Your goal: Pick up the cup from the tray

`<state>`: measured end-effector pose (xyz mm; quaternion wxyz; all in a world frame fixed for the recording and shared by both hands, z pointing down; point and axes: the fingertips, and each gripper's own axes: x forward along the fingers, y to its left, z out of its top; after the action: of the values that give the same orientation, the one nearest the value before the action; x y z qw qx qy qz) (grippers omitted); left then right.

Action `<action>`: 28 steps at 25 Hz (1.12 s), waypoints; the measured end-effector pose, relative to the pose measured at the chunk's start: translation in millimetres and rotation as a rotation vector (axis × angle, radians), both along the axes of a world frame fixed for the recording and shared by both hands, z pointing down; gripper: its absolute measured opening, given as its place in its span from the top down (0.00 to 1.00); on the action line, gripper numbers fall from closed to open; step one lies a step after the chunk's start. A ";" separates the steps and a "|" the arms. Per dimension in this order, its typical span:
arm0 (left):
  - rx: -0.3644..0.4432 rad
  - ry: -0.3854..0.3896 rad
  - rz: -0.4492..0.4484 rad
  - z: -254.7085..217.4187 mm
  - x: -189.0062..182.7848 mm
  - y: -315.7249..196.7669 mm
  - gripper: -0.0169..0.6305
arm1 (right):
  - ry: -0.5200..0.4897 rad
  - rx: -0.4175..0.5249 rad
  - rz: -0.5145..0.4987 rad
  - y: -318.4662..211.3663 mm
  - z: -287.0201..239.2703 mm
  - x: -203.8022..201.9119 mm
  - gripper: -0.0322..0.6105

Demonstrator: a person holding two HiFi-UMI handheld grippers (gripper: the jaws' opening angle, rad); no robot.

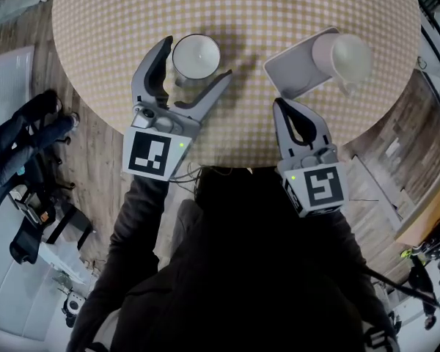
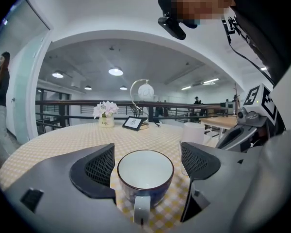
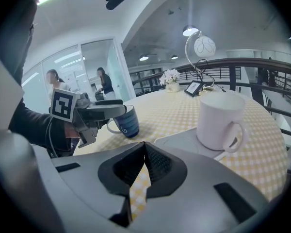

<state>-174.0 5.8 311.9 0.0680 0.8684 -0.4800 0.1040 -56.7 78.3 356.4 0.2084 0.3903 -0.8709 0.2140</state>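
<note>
— Where's the white cup [image 1: 341, 56] right now?
— Upright on the tray [image 1: 290, 75], over by the worktop's [image 1: 242, 6] right edge, nothing touching it. The right hand-held gripper [image 1: 281, 107] hovers just short of the tray's near corner, jaws pressed together, empty.
— And the left hand-held gripper [image 1: 196, 59]?
— Spread wide around a blue cup [image 2: 145, 171] near the worktop's near edge, pads just clear of its sides.

Round desk [image 1: 279, 6] under a yellow checked cloth [image 1: 117, 13]. On it stand a blue cup [image 1: 196, 55], a grey tray [image 1: 292, 73] near it, and farther off flowers [image 2: 105, 111], a small frame [image 2: 133, 123] and a lamp [image 2: 145, 92].
</note>
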 end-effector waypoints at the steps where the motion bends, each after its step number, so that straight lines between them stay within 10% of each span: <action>1: 0.012 -0.005 -0.007 -5.8 0.1 3.2 0.30 | -0.005 0.013 -0.002 0.5 -4.4 1.4 0.94; 7: 0.081 -0.010 -0.011 -45.6 14.3 27.0 0.30 | -0.031 0.091 0.004 11.6 -34.2 12.7 0.94; 23: 0.136 -0.017 -0.135 -90.6 16.9 84.2 0.92 | -0.077 0.231 -0.011 37.1 -90.0 15.9 0.94; 28: 0.154 -0.021 -0.167 -102.8 15.3 88.5 0.96 | -0.090 0.279 -0.008 34.5 -108.1 15.4 0.94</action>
<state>-158.7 94.4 209.1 0.0045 0.8270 -0.5578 0.0700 -41.3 112.8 248.3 0.1138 0.4020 -0.9022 0.1072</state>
